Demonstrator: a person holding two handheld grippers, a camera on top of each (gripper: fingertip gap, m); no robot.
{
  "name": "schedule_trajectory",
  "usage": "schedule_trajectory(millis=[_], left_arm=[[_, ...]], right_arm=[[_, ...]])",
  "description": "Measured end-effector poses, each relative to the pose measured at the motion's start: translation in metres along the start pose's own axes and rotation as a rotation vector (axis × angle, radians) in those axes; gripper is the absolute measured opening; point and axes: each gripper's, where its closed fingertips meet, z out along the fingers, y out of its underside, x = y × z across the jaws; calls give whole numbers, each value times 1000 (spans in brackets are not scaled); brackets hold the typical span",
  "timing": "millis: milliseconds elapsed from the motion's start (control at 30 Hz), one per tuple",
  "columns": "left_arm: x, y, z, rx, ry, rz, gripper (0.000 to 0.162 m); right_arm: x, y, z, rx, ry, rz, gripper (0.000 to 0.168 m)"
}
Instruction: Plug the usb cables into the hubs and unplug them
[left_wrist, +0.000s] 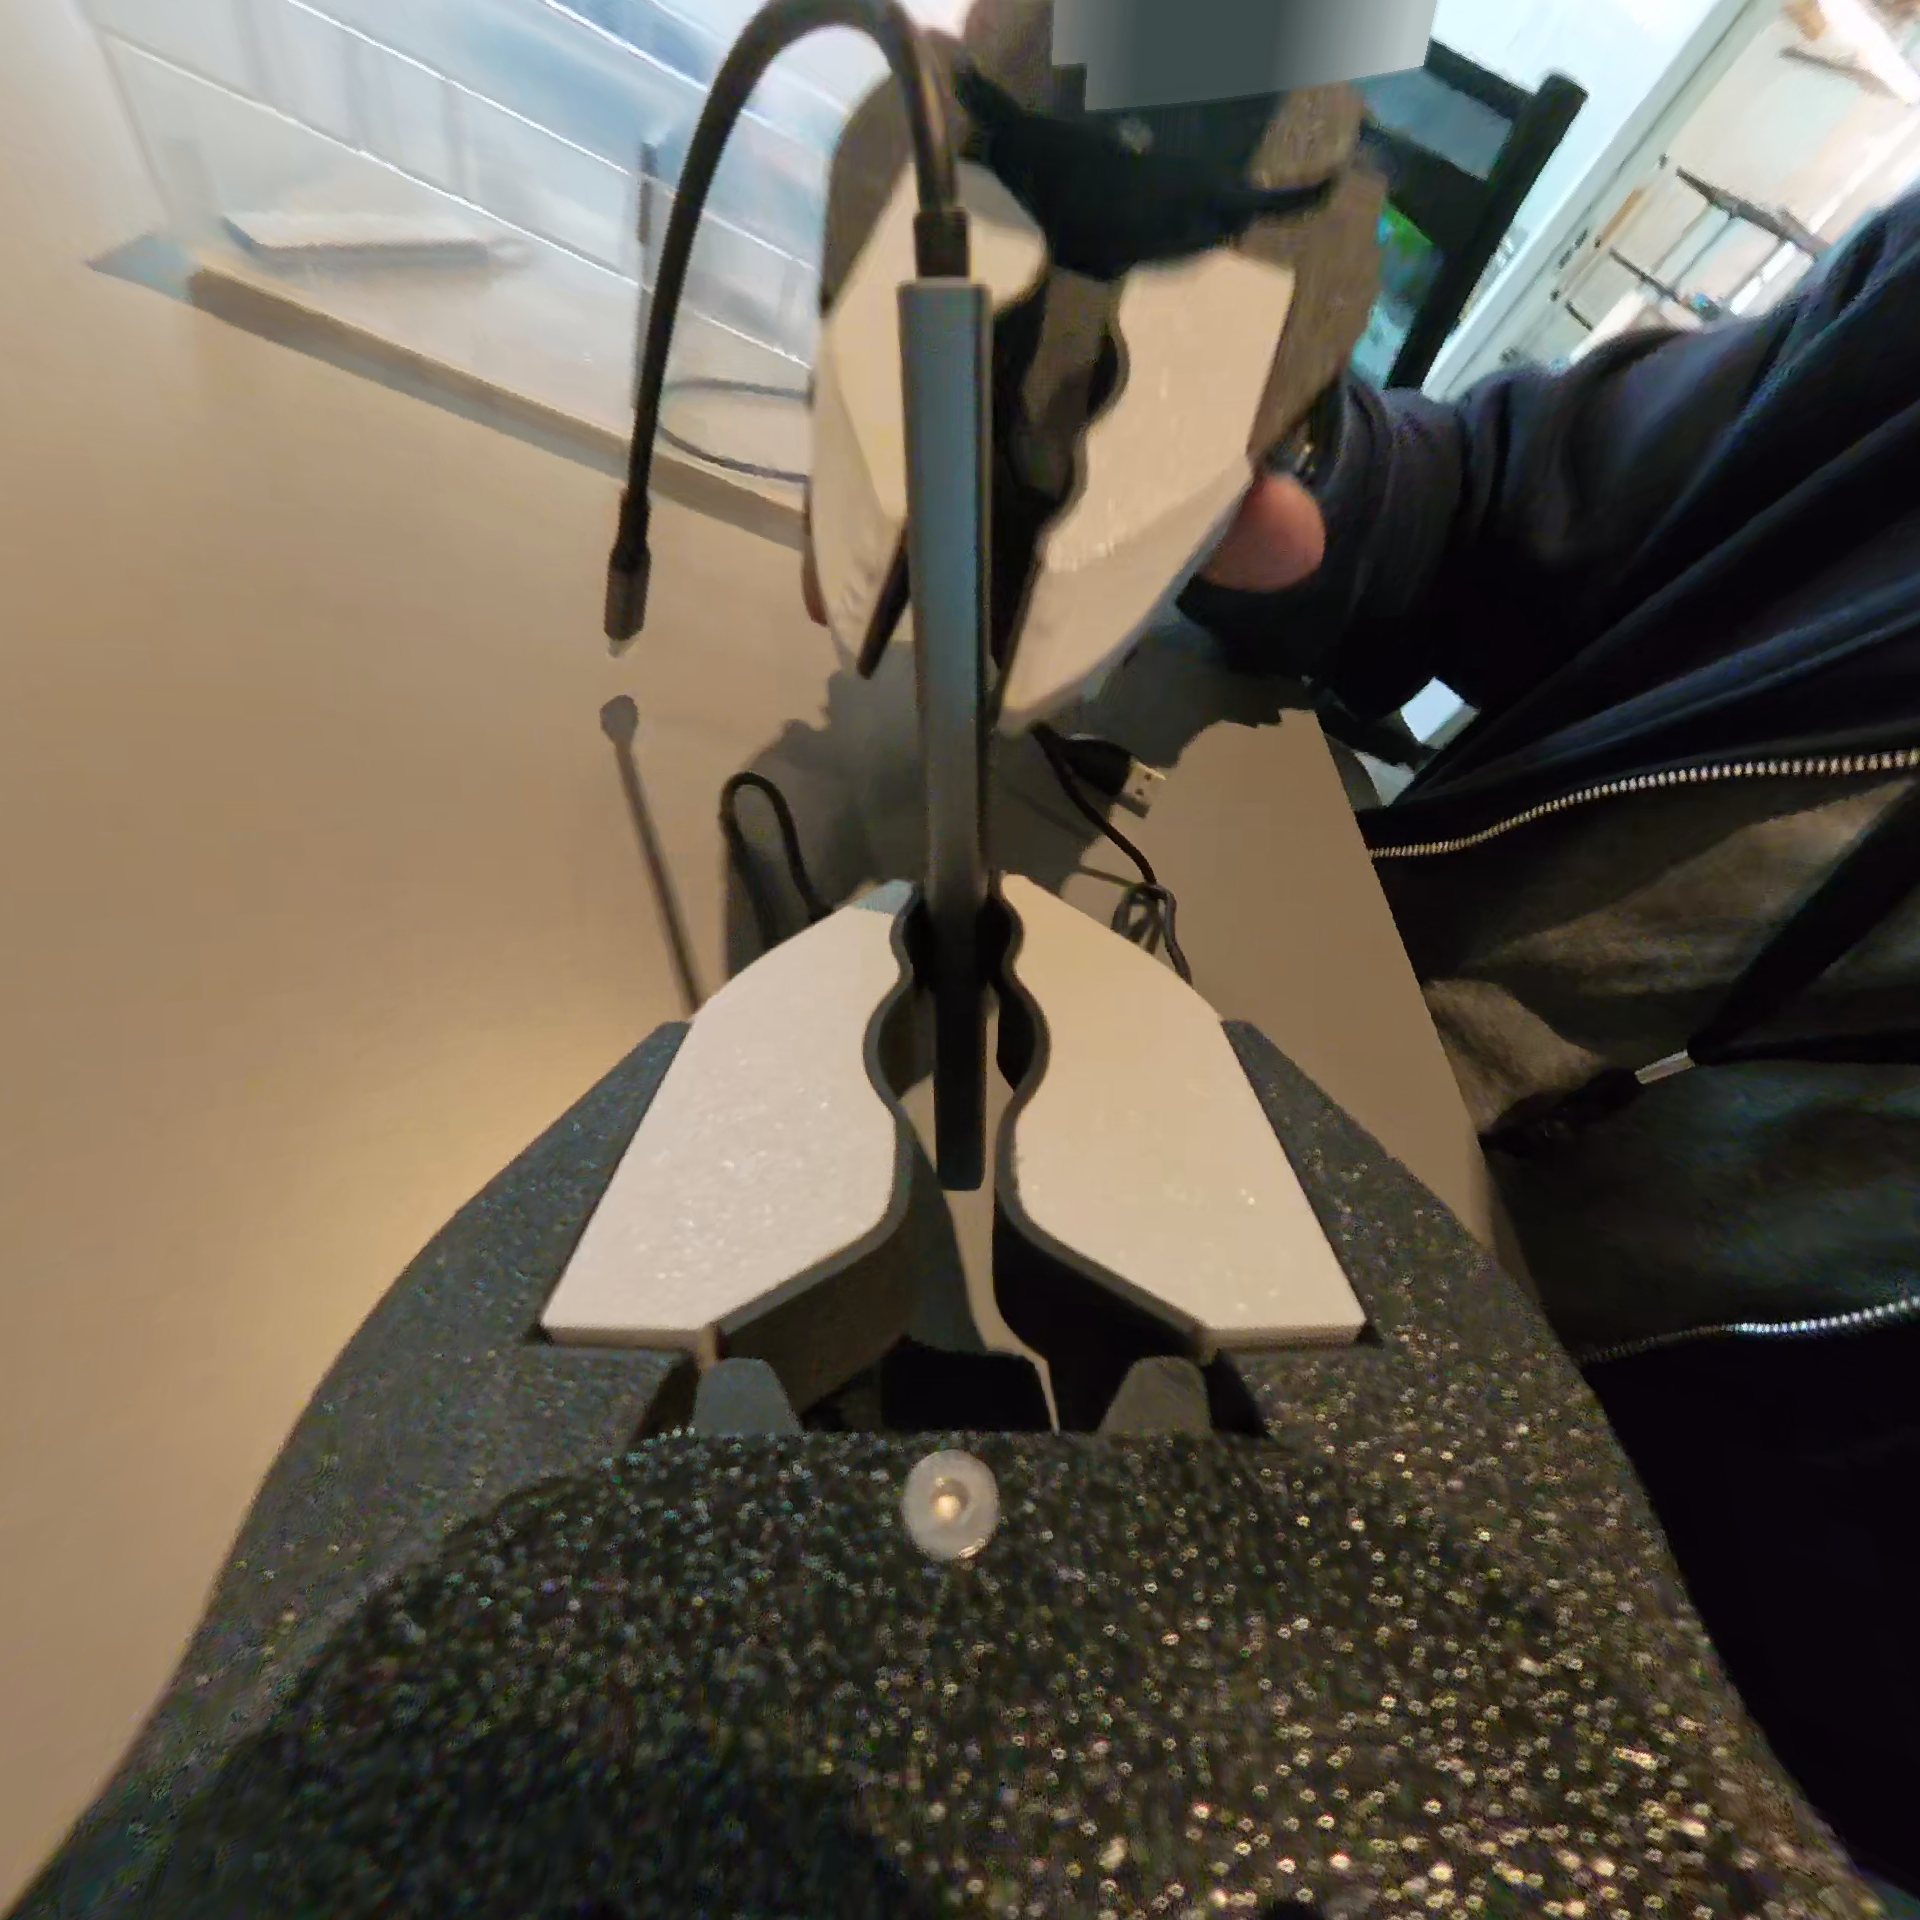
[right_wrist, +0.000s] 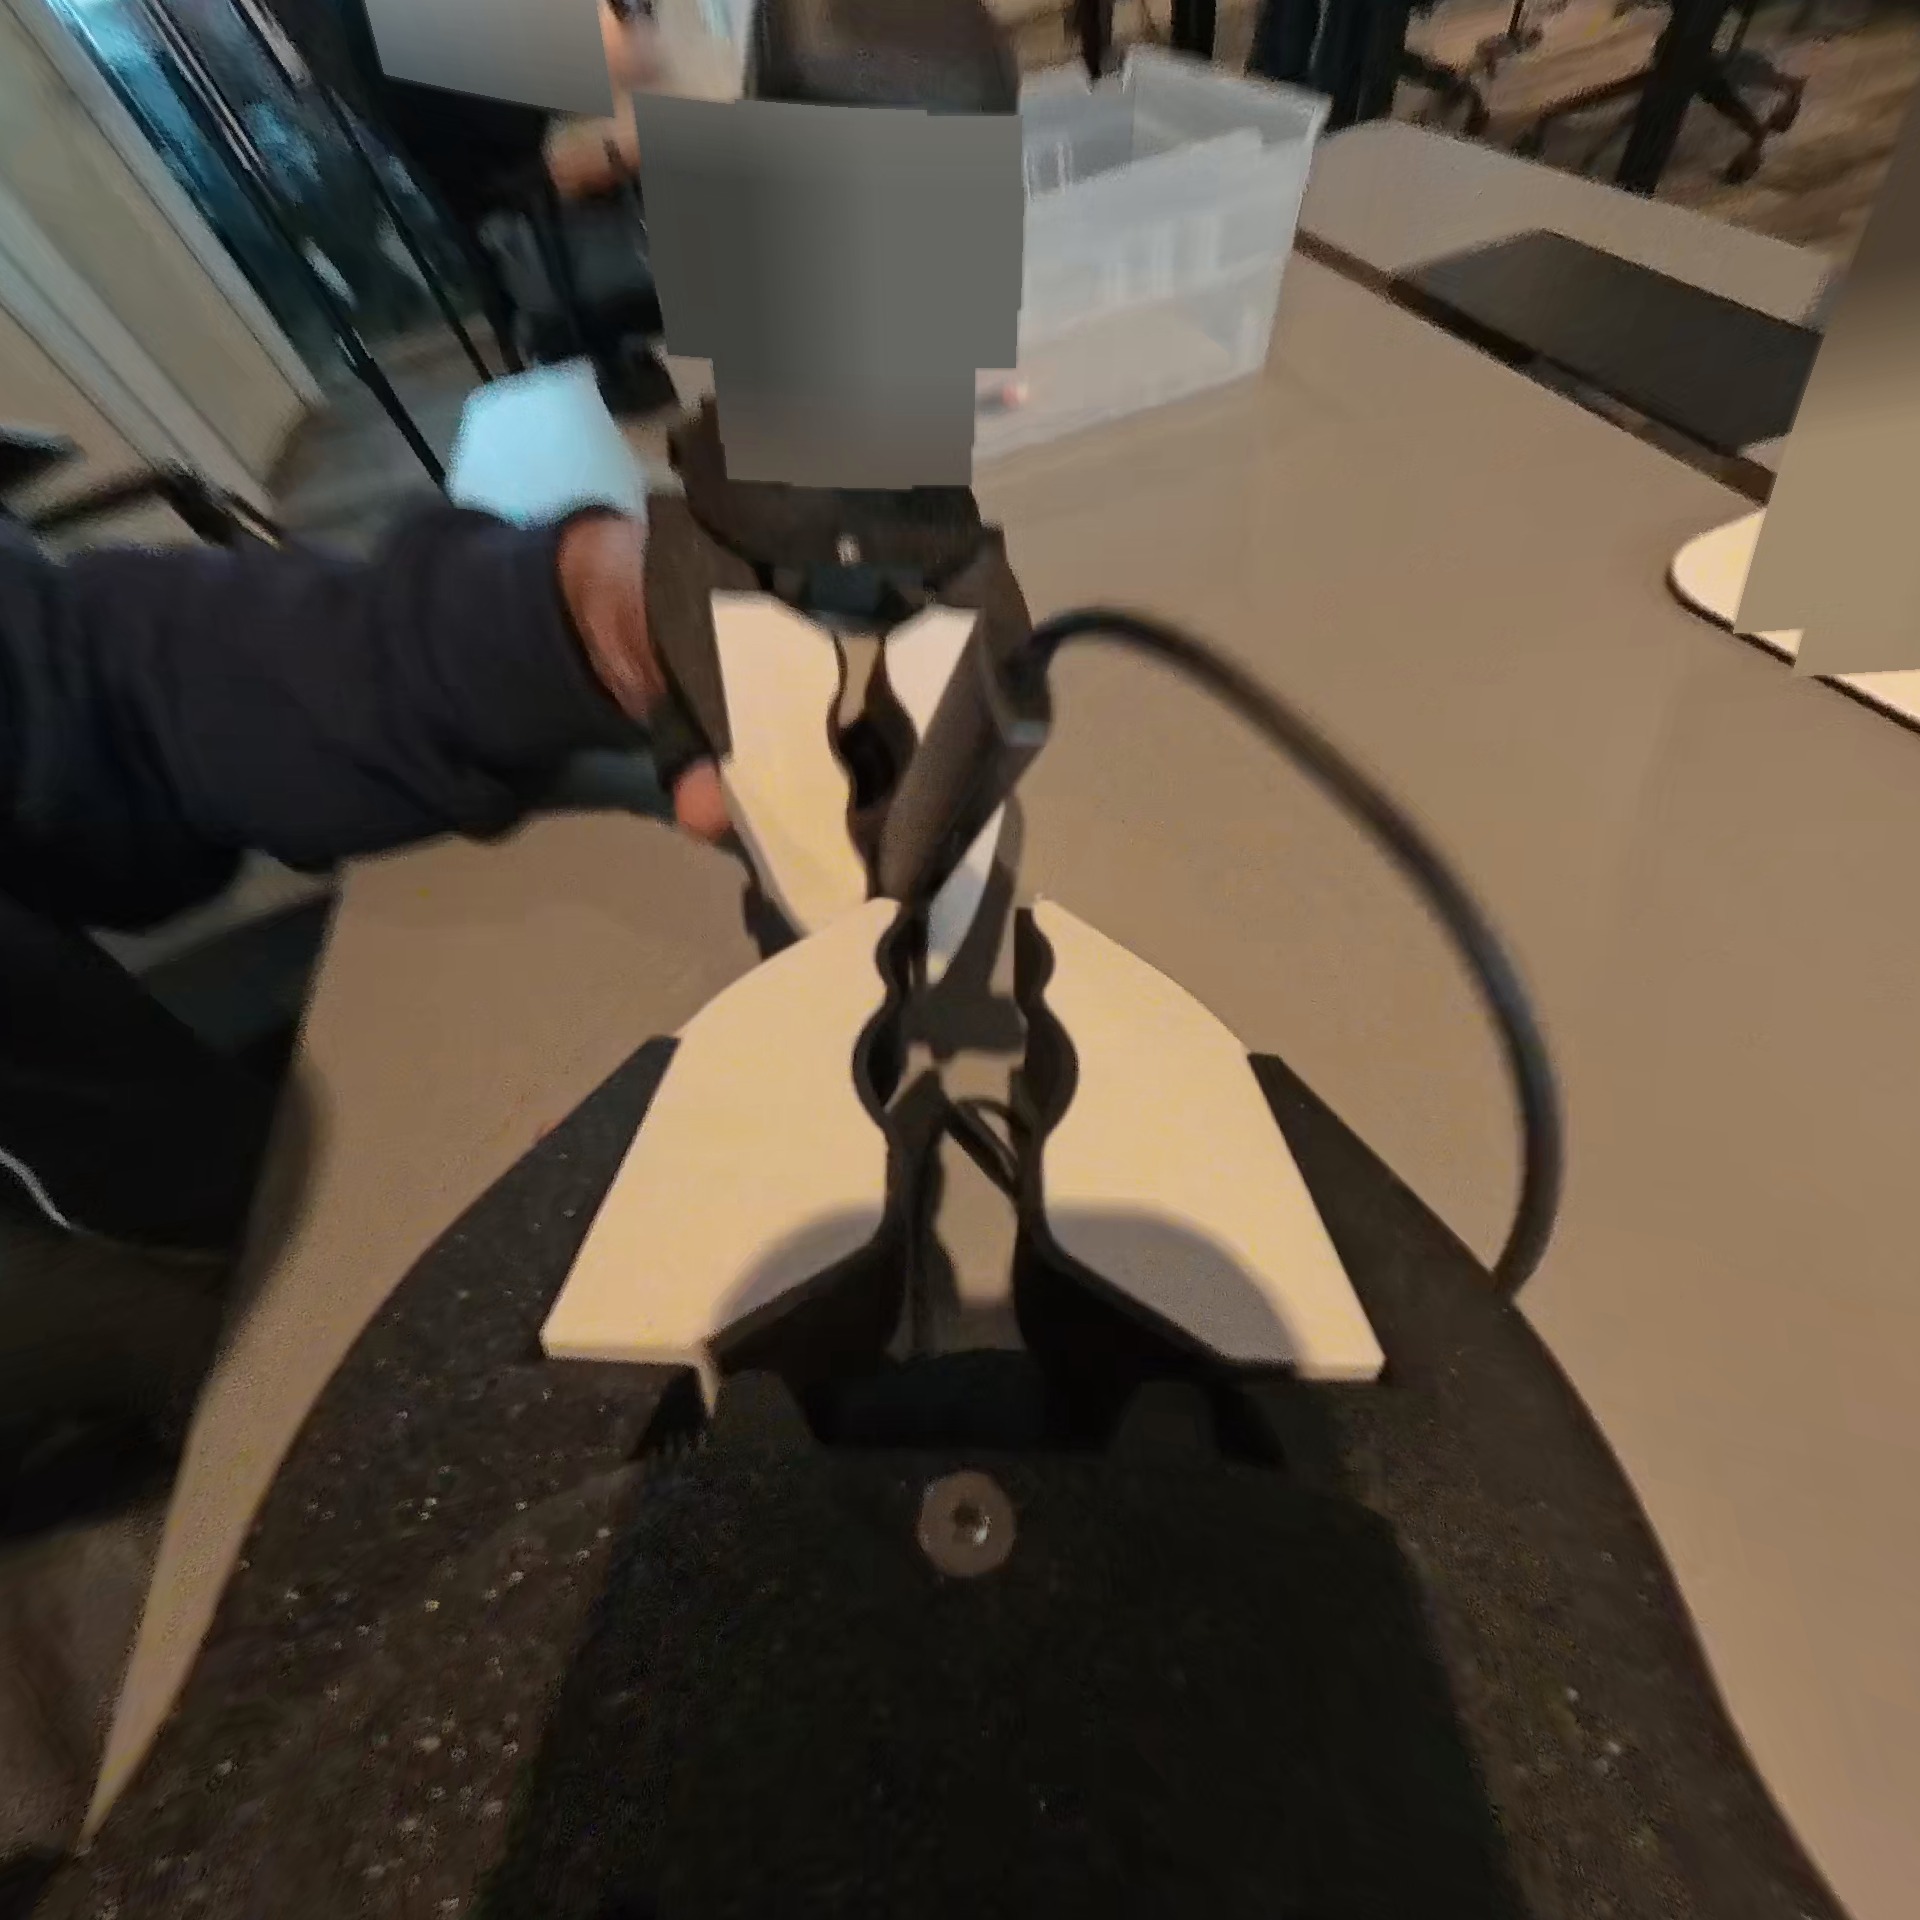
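Hub clamped in my left gripper (left_wrist: 956, 935), held off the table.

Slim grey hub (left_wrist: 943, 582) stands on edge; its black cable (left_wrist: 717, 197) arcs to 10 o'clock, plug hanging free. My right gripper (right_wrist: 961, 925) is nearly closed at the hub's side; grip unclear. Bare table (left_wrist: 312, 831) from 7 to 10 o'clock, its edge at 3 o'clock.

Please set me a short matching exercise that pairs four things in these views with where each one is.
Things:
1. grey hub
2. end connector of the hub's own lead
3. silver USB plug
4. clear plastic bin

Places:
A. lying on the table
B. clamped in the left gripper
C. standing at the table's far side
D. hanging free in the air

Pairs: 1-B, 2-D, 3-A, 4-C
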Motion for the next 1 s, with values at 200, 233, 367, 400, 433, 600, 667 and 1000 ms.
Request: schedule_trajectory(millis=[200, 233, 367, 400, 433, 600, 667, 1000], left_arm=[[-16, -10, -19, 57, -97, -24, 9], [-16, -12, -20, 63, -102, -25, 9], [-17, -12, -20, 60, -115, -23, 9], [-17, -11, -19, 56, -114, -23, 9], [-18, -10, -18, 54, -114, -25, 9], [-19, -8, -17, 46, -119, -27, 9], [-18, -9, -18, 48, -118, -25, 9], [-14, -10, -16, 49, -107, -17, 9]], right_arm=[[9, 56, 4, -388, 93, -205, 28], [10, 61, 4, -425, 105, -242, 28], [2, 70, 3, -495, 61, -366, 28], [2, 70, 2, -504, 59, -374, 28], [2, 71, 2, -513, 58, -375, 27], [20, 81, 1, -621, 145, -435, 25], [25, 84, 1, -647, 160, -447, 22], [22, 94, 13, -656, 111, -455, 17]])
